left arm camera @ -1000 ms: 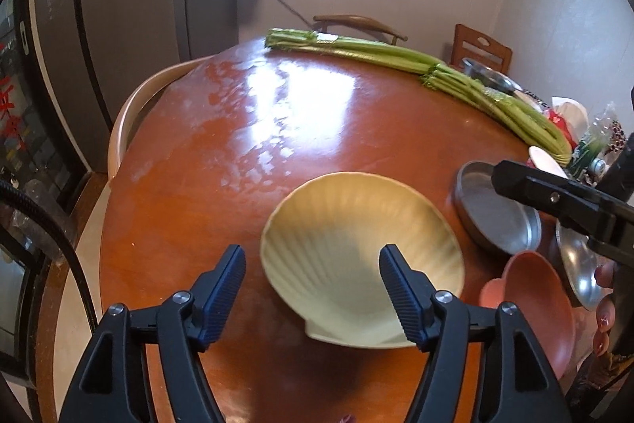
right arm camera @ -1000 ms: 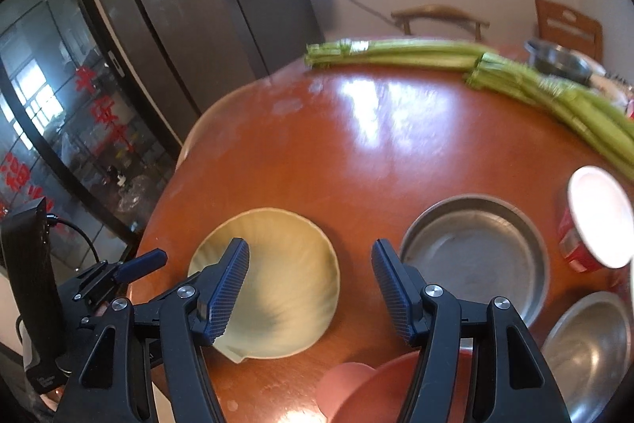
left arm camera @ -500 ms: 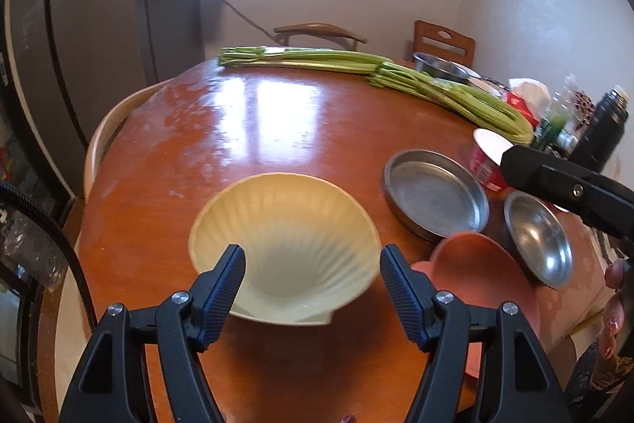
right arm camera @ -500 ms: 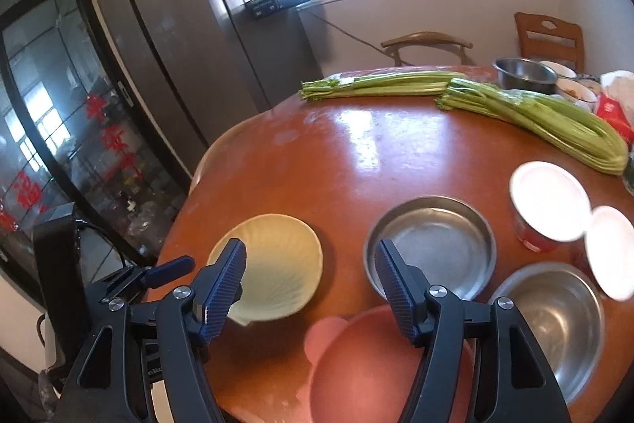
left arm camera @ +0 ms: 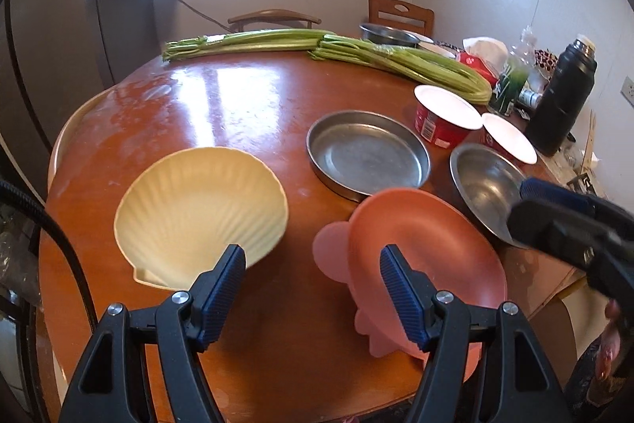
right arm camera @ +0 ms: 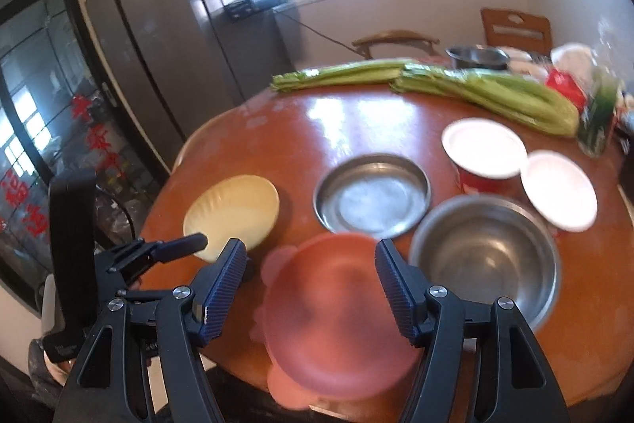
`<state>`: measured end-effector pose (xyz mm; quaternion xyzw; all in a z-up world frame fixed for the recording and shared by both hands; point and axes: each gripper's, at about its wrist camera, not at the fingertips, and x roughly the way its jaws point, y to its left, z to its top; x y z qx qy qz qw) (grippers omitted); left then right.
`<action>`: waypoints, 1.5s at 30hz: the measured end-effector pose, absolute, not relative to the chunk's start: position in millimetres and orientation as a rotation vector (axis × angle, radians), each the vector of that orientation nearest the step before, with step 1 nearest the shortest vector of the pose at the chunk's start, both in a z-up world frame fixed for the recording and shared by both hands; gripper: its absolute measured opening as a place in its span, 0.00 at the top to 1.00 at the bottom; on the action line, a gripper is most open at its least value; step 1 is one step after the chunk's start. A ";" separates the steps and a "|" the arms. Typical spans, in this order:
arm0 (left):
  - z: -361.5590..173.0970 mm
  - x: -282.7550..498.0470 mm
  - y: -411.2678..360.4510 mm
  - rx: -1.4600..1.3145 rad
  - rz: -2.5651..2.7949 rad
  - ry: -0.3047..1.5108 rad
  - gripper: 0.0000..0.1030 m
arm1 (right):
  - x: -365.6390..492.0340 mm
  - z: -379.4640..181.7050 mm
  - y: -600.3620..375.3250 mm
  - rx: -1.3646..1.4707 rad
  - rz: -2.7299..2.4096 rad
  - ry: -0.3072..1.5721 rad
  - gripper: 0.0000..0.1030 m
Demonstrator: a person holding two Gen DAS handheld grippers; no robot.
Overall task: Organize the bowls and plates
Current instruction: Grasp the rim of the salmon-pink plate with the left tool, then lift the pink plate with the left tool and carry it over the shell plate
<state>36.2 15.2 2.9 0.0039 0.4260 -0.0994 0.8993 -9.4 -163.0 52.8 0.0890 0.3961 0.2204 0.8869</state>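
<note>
Nothing was picked up yet, looked like the very start. Both the left tool (left arm camera: 311, 272) and right tool (right arm camera: 311, 266) were spread wide, empty, above the surface (left arm camera: 237, 106). The pink plate (right arm camera: 337, 308) sat nearest the front edge, shell plate (left arm camera: 200, 213) beside it, so I'd guess the next move was lowering onto a rim.

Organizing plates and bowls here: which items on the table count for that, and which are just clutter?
Job items: shell-shaped cream plate, pink plate, flat steel pan, steel bowl.

Lying about: celery bunches, two red lidded cups, black flask, far steel pot.
</note>
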 end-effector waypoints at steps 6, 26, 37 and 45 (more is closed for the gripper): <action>-7.4 36.1 7.0 0.022 -0.217 0.909 0.32 | -31.1 39.2 -178.3 0.156 0.424 0.849 0.33; -41.1 50.2 -9.4 0.024 -0.246 1.002 0.32 | -41.4 -18.8 -187.0 0.163 0.380 0.946 0.37; -47.2 54.0 -18.0 0.031 -0.280 1.013 0.45 | -31.9 -31.2 -178.9 0.130 0.393 0.964 0.45; -45.0 48.7 -24.1 0.055 -0.301 1.004 0.47 | -32.2 -26.1 -170.9 0.098 0.410 0.948 0.45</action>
